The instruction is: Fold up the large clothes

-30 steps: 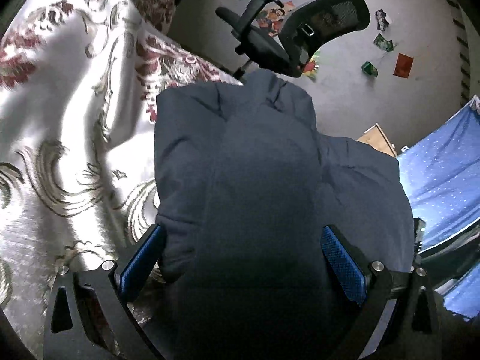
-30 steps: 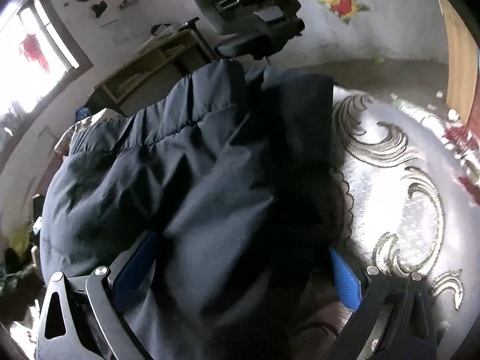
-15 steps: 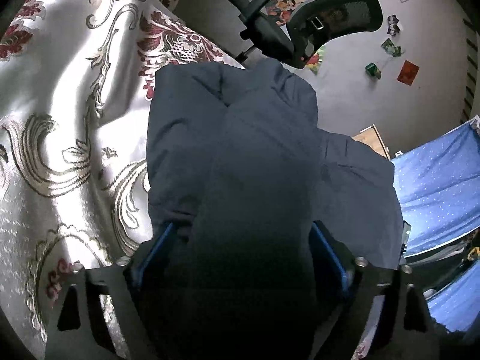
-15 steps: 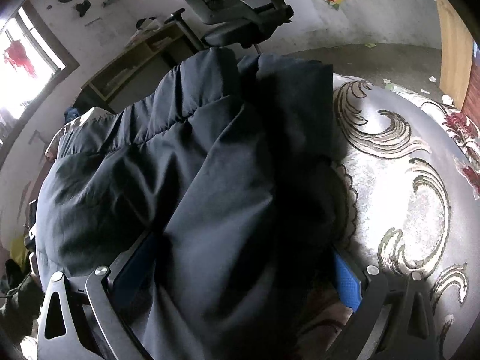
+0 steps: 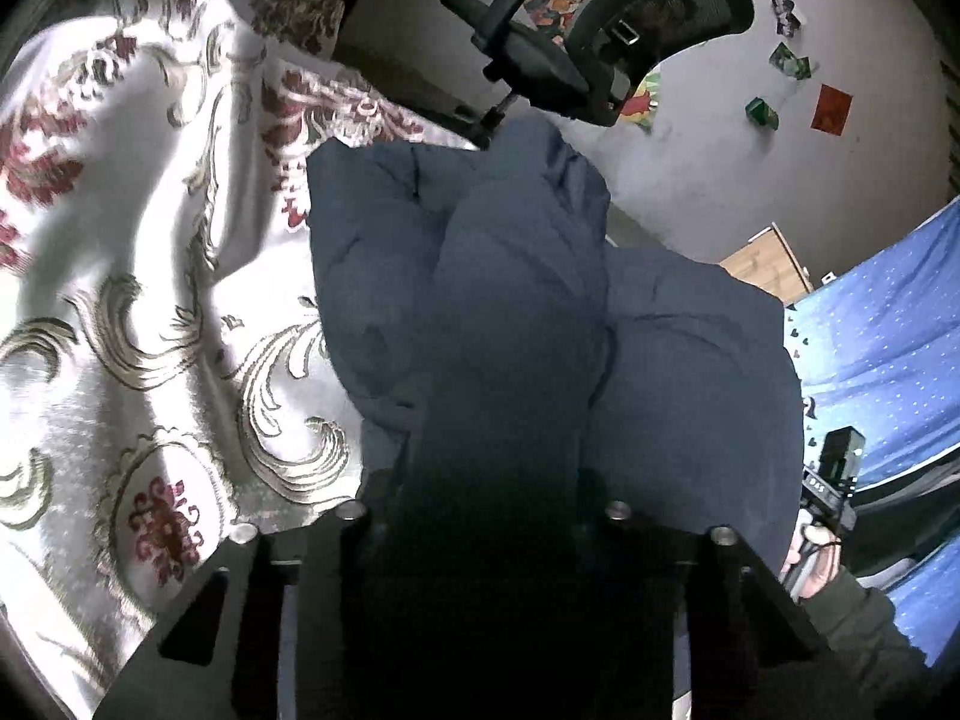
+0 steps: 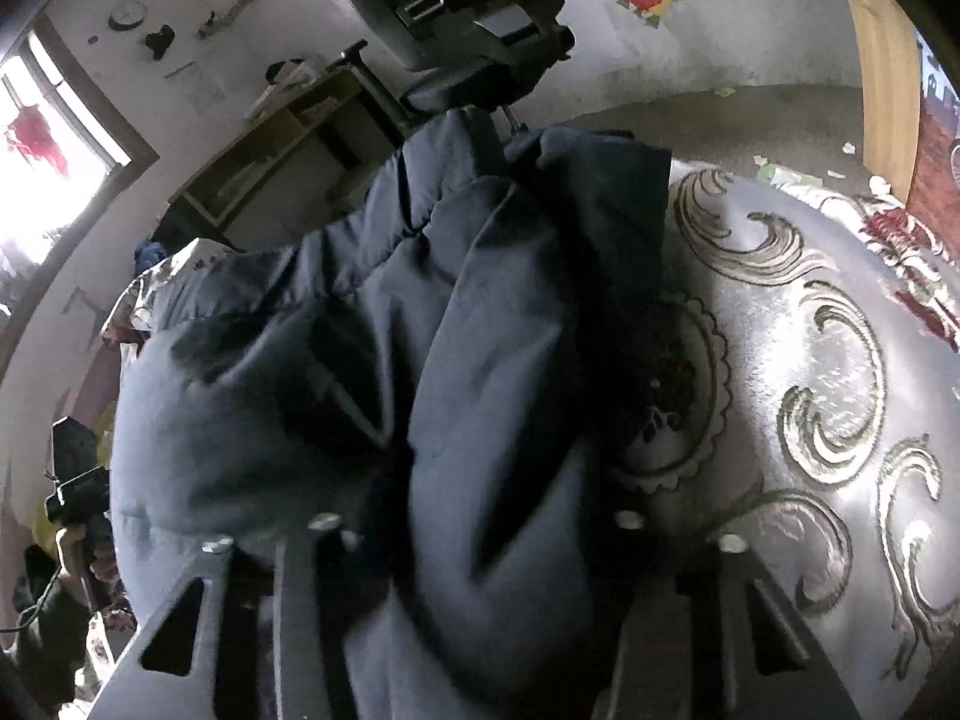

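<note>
I have both grippers closing on the dark padded jacket (image 5: 510, 300) lying on the patterned bedspread (image 5: 150, 300): left gripper (image 5: 480, 516) and right gripper (image 6: 474, 522) each pinching a bunched edge (pads hidden). Next, I judge, lift evenly and fold over.

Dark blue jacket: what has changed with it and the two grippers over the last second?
Both hand-held grippers, left and right, stood wide open around the dark blue jacket a second ago; their jaws are now closing, pinching a bunched fold of it each, and the fabric is starting to lift. The jacket's spot on the patterned bedspread and the office chair behind are unchanged.
</note>
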### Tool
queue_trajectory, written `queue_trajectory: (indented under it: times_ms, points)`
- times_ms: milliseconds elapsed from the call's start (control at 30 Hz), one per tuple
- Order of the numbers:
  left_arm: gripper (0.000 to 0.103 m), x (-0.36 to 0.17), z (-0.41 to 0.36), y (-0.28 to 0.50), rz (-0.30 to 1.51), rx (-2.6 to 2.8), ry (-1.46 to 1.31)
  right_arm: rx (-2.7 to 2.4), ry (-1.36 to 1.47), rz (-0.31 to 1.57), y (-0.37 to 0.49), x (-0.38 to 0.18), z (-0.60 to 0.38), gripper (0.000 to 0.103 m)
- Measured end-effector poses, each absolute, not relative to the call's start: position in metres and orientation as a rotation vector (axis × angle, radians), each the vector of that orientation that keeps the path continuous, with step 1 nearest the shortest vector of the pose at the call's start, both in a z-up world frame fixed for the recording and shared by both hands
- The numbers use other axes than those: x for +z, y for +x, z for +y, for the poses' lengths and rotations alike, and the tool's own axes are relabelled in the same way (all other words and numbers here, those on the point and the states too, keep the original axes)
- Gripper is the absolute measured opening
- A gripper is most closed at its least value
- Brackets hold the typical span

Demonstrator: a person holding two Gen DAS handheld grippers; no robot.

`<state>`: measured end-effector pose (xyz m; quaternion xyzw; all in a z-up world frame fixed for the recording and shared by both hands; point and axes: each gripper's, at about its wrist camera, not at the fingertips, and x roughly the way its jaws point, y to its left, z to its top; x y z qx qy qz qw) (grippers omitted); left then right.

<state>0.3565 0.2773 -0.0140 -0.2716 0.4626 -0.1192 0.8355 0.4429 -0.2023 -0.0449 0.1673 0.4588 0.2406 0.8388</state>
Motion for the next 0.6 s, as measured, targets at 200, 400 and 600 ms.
queue_trajectory:
  times_ms: [200,400,600]
  points:
    - [0.017,0.013,0.256,0.337,0.942,-0.236,-0.531,0.538,0.382,0.912,0.430,-0.011,-0.203,0.017]
    - [0.012,0.054,0.238,0.316,0.886,-0.289,-0.505,0.609,0.369,0.826,0.409,0.030,-0.204,0.015]
    - [0.011,0.085,0.219,0.301,0.852,-0.319,-0.516,0.635,0.327,0.758,0.384,0.065,-0.207,0.015]
